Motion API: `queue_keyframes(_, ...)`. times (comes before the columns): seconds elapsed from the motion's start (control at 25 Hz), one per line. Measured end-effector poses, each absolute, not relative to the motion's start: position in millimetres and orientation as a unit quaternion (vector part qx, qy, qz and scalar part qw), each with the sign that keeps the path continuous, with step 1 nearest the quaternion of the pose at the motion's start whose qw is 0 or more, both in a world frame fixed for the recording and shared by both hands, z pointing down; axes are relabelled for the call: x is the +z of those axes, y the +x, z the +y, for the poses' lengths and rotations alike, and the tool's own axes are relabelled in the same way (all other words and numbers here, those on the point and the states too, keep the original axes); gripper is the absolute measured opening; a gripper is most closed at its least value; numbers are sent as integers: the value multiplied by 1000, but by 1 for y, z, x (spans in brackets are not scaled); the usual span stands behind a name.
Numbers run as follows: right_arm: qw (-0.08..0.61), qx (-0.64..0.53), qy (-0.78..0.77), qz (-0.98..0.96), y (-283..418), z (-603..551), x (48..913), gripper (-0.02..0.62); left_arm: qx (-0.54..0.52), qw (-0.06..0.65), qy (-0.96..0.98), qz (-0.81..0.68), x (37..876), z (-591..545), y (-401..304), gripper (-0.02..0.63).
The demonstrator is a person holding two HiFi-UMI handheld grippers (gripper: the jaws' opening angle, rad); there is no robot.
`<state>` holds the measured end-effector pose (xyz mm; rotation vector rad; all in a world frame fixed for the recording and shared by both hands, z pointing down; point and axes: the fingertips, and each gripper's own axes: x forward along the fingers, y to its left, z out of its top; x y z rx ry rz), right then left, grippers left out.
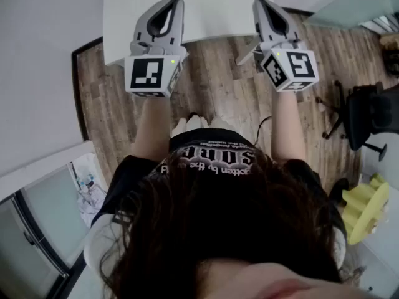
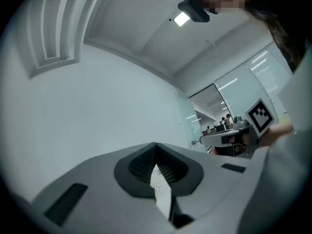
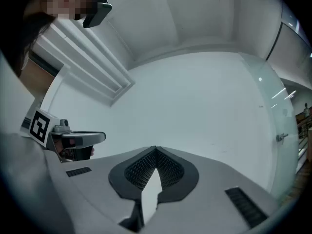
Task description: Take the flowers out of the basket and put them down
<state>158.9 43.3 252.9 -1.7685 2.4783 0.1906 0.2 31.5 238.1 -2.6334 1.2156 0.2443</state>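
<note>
Head view: both grippers held up empty, with the first step of the task not yet begun.
Over the near edge of a white table, the left gripper and right gripper point away from the person. In both gripper views the fingers meet at their tips with nothing between them, and only bare wall lies beyond. No flowers or basket show in any view, so their look and place cannot be told. The next move is probably to lower the grippers, find the basket and spread one pair of fingers for a stem.
</note>
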Motion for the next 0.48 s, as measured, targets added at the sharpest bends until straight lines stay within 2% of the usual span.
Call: queue_keyframes(0.48,47,69,-565,821,137,32,246,26,78,109,-901,413,237,23,-16,0)
